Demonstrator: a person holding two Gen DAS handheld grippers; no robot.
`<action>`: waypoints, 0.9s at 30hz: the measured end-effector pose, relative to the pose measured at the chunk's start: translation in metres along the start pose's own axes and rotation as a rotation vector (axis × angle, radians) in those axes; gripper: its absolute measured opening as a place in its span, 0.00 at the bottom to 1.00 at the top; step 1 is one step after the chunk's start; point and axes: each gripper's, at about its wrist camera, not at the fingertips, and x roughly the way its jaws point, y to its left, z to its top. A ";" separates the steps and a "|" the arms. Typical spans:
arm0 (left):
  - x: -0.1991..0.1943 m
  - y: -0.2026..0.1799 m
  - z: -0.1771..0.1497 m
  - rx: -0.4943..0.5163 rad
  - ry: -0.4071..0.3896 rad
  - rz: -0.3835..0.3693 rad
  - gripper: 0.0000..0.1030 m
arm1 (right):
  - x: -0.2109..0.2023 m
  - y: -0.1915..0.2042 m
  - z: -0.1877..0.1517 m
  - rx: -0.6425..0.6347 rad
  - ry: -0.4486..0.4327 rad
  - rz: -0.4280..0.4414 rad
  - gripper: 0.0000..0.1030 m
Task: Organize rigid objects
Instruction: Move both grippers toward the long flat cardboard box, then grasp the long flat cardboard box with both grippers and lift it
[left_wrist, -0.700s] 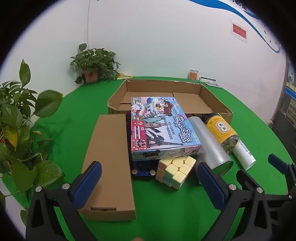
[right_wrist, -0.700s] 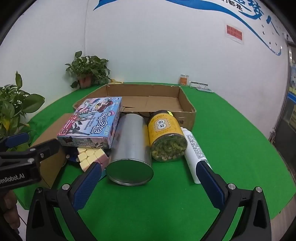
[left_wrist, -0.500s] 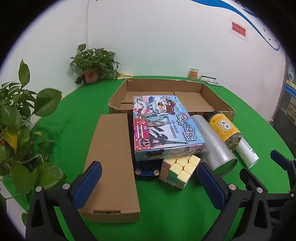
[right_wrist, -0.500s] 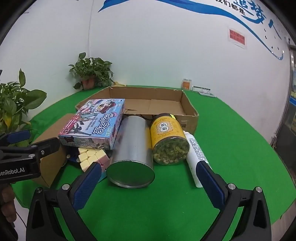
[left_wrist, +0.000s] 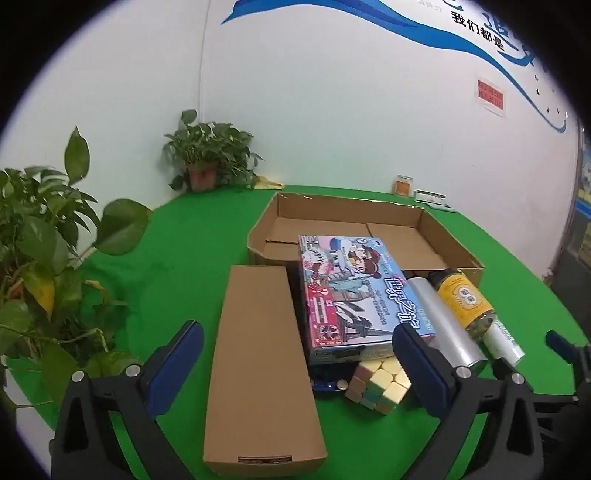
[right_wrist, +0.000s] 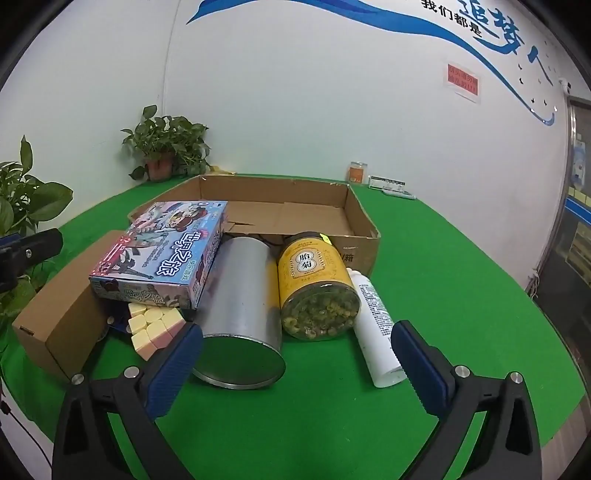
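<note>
On the green table a long brown carton (left_wrist: 258, 354) (right_wrist: 62, 314) lies left of a colourful game box (left_wrist: 354, 291) (right_wrist: 166, 251), which rests on a pastel puzzle cube (left_wrist: 380, 384) (right_wrist: 155, 325). To the right lie a silver can (right_wrist: 240, 310) (left_wrist: 443, 325), a yellow-labelled jar (right_wrist: 317, 284) (left_wrist: 465, 299) and a white bottle (right_wrist: 376, 328) (left_wrist: 506, 343). Behind them stands an open cardboard box (left_wrist: 369, 221) (right_wrist: 288, 195). My left gripper (left_wrist: 295, 365) is open above the carton's near end. My right gripper (right_wrist: 295, 362) is open, with the can's rim between its fingers, untouched.
Potted plants stand at the left edge (left_wrist: 44, 258) and the back left (left_wrist: 207, 158) (right_wrist: 166, 147). A small orange jar (right_wrist: 359, 171) and a white item (right_wrist: 391, 184) sit by the wall. Green tabletop shows at the front and right (right_wrist: 461, 280).
Both views have tilted up and shifted: the left gripper has moved left, over the brown carton. The right gripper sits slightly closer to the silver can. No object has moved.
</note>
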 end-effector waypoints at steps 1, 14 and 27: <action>0.002 0.002 0.000 -0.009 0.011 -0.018 0.99 | 0.002 0.000 0.001 0.004 0.006 0.003 1.00; 0.035 0.040 -0.025 -0.079 0.227 -0.119 0.99 | 0.009 0.027 0.013 -0.045 0.036 0.232 1.00; 0.067 0.098 -0.042 -0.329 0.410 -0.356 0.81 | 0.018 0.150 0.000 -0.195 0.208 0.677 0.99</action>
